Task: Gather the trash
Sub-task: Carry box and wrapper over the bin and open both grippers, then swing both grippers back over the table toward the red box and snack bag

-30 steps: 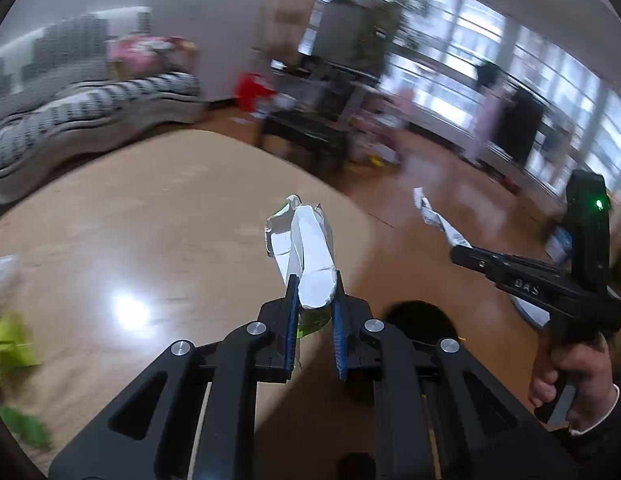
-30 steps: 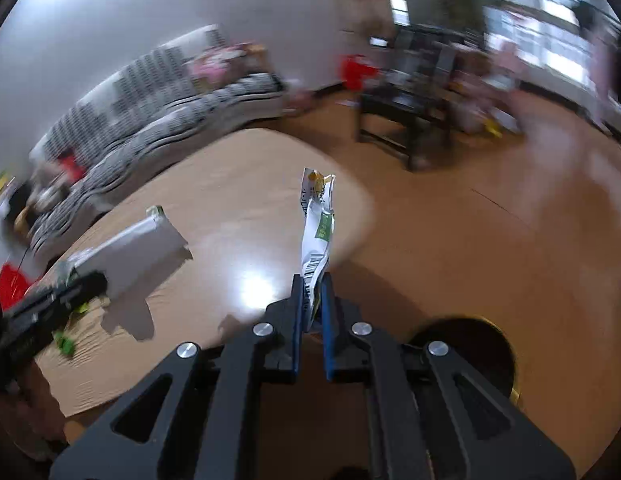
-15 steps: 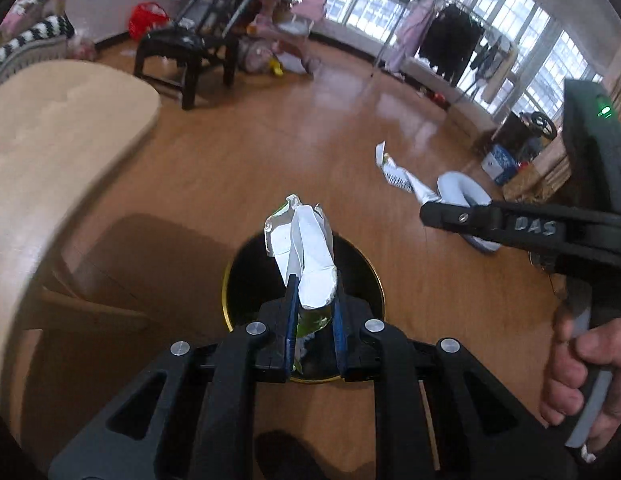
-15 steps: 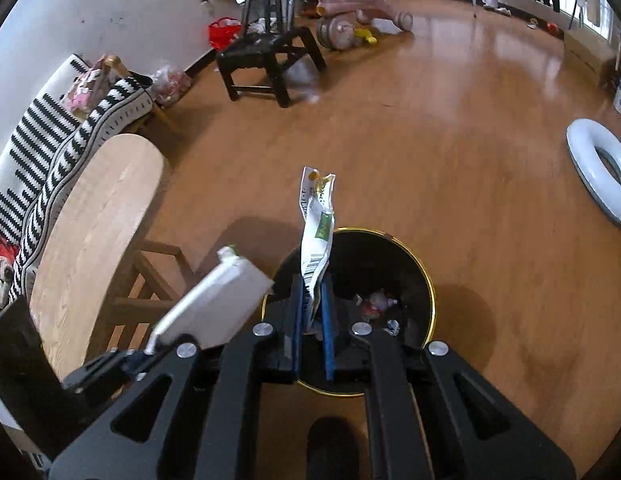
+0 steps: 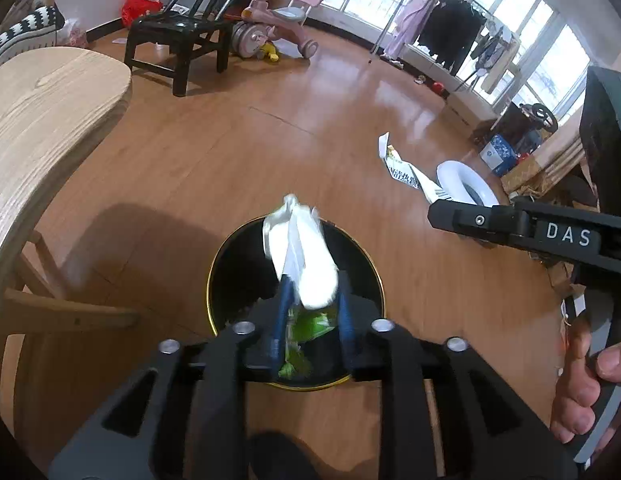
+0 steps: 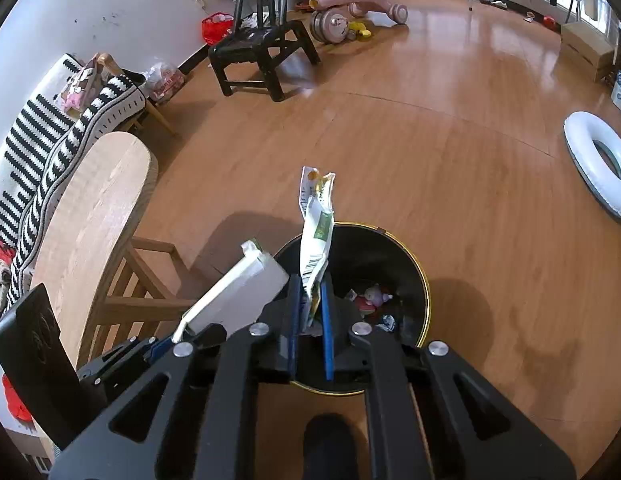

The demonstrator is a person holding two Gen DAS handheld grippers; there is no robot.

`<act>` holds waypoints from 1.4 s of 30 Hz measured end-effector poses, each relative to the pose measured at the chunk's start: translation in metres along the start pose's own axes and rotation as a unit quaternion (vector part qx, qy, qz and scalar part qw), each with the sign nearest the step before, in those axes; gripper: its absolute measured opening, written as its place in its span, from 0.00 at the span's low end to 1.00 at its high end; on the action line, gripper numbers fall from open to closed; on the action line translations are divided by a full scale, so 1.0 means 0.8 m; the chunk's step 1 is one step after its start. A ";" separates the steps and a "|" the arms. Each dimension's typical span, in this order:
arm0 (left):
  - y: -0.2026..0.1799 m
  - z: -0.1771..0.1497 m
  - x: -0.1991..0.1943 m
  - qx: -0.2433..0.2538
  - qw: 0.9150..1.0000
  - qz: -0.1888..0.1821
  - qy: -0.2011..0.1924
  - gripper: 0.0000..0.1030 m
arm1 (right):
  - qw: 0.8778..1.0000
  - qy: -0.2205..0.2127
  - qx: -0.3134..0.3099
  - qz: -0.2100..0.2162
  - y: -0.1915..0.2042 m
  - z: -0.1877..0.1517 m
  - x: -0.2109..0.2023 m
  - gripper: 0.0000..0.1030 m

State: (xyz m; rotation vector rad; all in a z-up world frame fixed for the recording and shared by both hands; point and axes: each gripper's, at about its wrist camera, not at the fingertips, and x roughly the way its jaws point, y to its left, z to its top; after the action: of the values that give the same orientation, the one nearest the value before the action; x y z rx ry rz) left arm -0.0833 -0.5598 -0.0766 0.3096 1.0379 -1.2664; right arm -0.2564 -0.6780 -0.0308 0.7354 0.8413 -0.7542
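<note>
Two grippers, two pieces of trash, one black gold-rimmed bin on the wood floor. Left gripper: jaws just parted compared with half a second ago, white carton loose between the blue pads and tipped, directly above the bin mouth. Right gripper: clamped on a crumpled snack wrapper, standing upright past the fingertips over the bin's near edge. A second earlier both over the table; now beside it, over the bin. A few scraps inside.
</note>
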 end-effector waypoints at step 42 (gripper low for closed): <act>0.218 -0.116 -0.390 -0.126 0.947 0.242 -0.168 0.92 | 0.959 -0.084 -0.250 0.101 0.347 -0.074 -0.058 0.88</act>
State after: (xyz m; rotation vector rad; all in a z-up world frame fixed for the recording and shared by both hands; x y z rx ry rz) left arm 0.0452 -0.2407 0.0569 0.1317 0.7560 -0.7016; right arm -0.0743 -0.4714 0.0532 0.2921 0.7465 -0.3873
